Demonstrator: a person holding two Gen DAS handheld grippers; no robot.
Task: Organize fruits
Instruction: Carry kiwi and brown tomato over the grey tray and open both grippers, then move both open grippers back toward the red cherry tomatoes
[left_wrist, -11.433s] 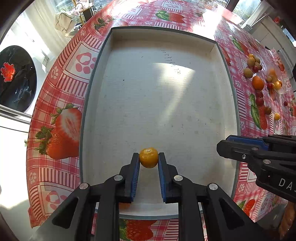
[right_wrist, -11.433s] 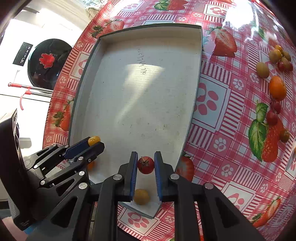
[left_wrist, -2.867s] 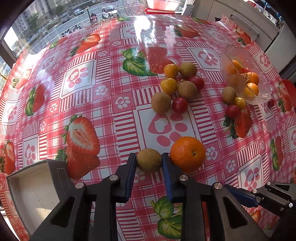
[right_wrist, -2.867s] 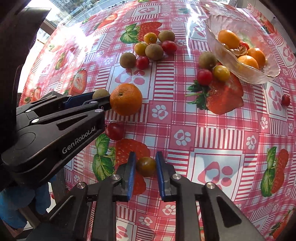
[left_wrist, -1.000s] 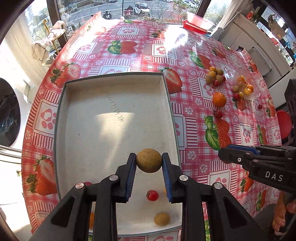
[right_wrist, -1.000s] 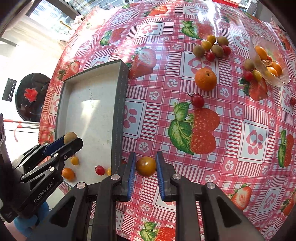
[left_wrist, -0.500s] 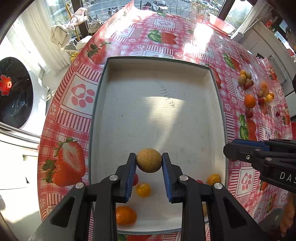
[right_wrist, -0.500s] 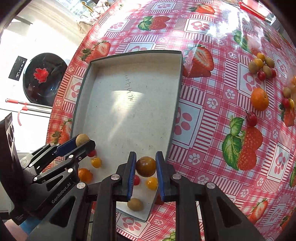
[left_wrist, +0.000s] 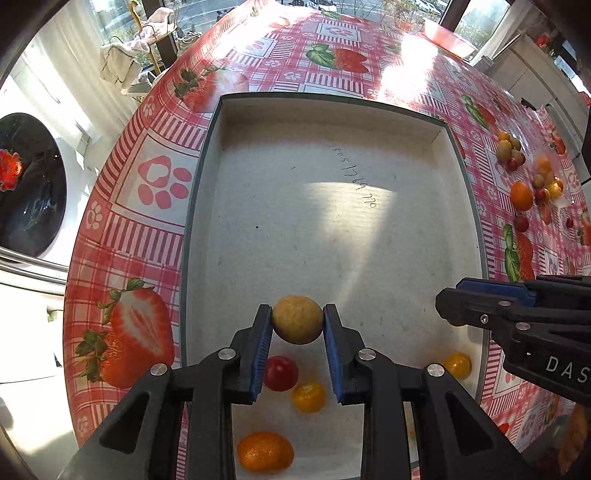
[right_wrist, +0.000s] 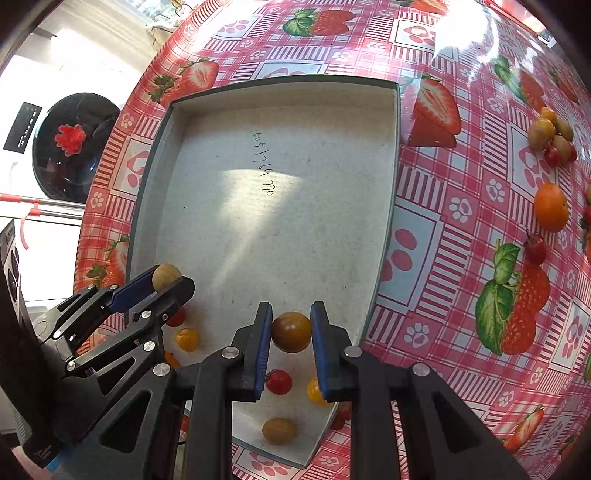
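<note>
I had my left gripper (left_wrist: 297, 345) pinched on a tan, rough-skinned round fruit (left_wrist: 297, 319), the blue pads pressed against its two sides so it hung between them above the floor of the grey tray (left_wrist: 199, 206). My right gripper (right_wrist: 291, 352) was clamped the same way on a small brownish-orange tomato (right_wrist: 291, 331), and both tools pointed steeply down into the tray's near end. I judged that I held each fruit across its widest part because round, smooth things slip out of a flat pinch otherwise.

The near end of the tray was where the sorted fruit already lay: a red cherry tomato (left_wrist: 280, 373) and a yellow one (left_wrist: 308, 396) just under my left pads, a mandarin (left_wrist: 265, 451) close to the near edge, and another yellow tomato (left_wrist: 457, 364) towards the near right corner. The far half of the tray was bare apart from some handwriting. I took it I was filling from the near end so later pieces had room.

The unsorted fruit sat well apart on the strawberry-print tablecloth (right_wrist: 461, 236), towards the table's right edge: an orange (right_wrist: 551, 206), a dark cherry tomato (right_wrist: 535, 247) and a small cluster (right_wrist: 552, 138) beyond. With those left, the job looked partly done.
</note>
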